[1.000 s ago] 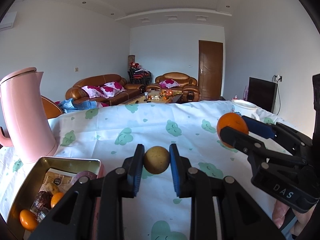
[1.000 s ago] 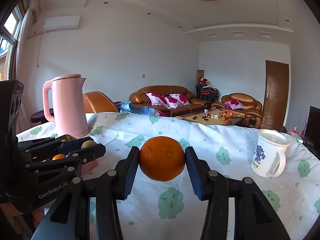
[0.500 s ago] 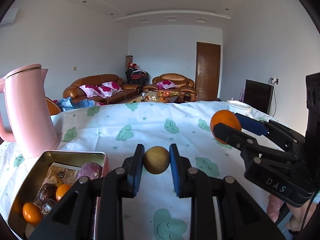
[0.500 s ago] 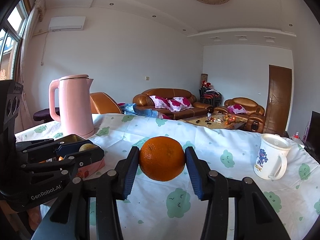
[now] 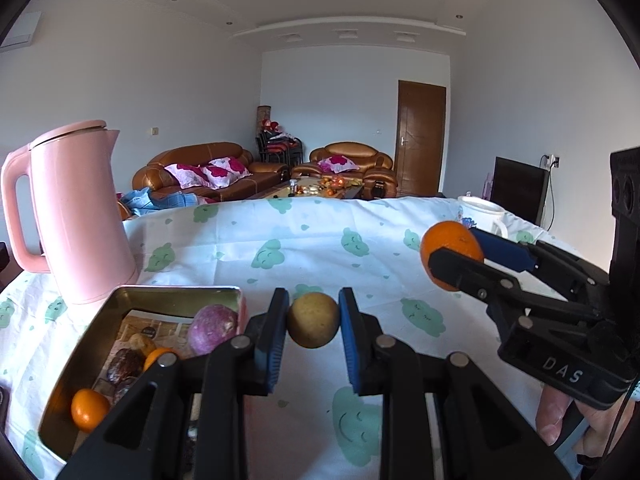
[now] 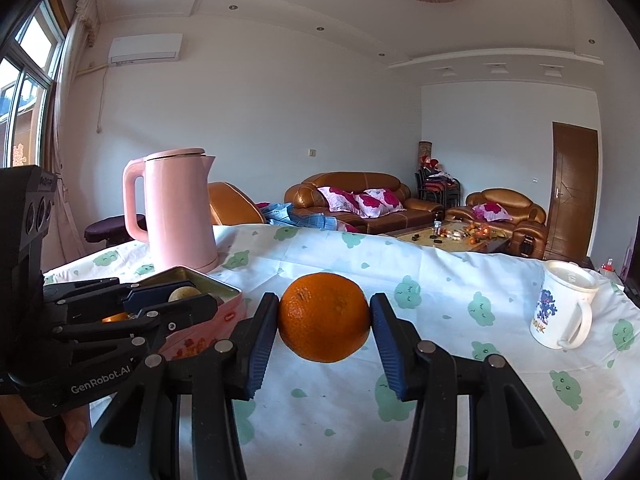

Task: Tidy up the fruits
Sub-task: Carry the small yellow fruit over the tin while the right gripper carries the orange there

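Note:
My left gripper (image 5: 313,325) is shut on a small round yellow-brown fruit (image 5: 313,325), held above the tablecloth just right of a metal tin (image 5: 176,290). The tin holds a purple fruit (image 5: 212,329), a small orange (image 5: 89,409) and several dark and wrapped pieces. My right gripper (image 6: 324,316) is shut on a large orange (image 6: 324,316) above the cloth. In the left wrist view that orange (image 5: 448,243) hangs at the right in the right gripper (image 5: 454,254). In the right wrist view the left gripper (image 6: 182,300) sits over the tin (image 6: 224,290) at the left.
A tall pink kettle (image 5: 76,216) stands behind the tin on the left. A white mug (image 6: 562,306) with a printed figure stands at the table's right. The white tablecloth (image 5: 304,248) with green prints covers the table. Sofas and a low table lie beyond its far edge.
Both grippers have drifted left across the table with their fruits. The tin and kettle now show more fully in the left wrist view; the grips are unchanged.

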Demonstrator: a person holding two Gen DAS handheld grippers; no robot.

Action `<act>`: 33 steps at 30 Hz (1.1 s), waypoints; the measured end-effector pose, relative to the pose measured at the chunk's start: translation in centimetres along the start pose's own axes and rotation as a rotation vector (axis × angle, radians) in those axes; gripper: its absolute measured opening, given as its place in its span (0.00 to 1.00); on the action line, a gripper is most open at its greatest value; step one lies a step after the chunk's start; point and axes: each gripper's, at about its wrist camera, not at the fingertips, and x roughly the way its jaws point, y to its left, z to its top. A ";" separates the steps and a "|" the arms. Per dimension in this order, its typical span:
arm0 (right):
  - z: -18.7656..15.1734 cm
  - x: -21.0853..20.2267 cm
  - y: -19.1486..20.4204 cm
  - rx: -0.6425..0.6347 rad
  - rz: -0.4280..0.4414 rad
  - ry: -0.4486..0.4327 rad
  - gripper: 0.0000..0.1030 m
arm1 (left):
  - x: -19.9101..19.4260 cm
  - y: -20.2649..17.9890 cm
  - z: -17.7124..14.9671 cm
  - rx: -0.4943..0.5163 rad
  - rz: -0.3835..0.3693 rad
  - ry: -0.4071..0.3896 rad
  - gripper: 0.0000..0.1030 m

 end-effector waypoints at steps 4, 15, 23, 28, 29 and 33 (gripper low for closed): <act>0.4 -0.1 1.1 -0.014 0.026 -0.002 0.48 | -0.7 0.7 -0.3 0.000 0.006 0.010 0.26; 1.2 -0.3 3.9 -0.034 0.087 -0.009 0.48 | -2.7 2.5 -0.7 -0.012 0.026 0.004 0.26; 2.2 0.0 5.7 -0.067 0.121 -0.013 0.48 | -3.6 3.8 -0.7 -0.009 0.063 0.005 0.26; 2.9 0.5 6.7 -0.073 0.150 -0.012 0.48 | -4.1 5.4 -0.7 -0.030 0.091 0.012 0.26; 3.1 0.6 7.0 -0.076 0.157 -0.013 0.48 | -4.2 5.7 -0.7 -0.034 0.098 0.014 0.26; 3.4 0.8 7.8 -0.096 0.172 -0.014 0.48 | -4.5 6.6 -0.7 -0.046 0.115 0.015 0.26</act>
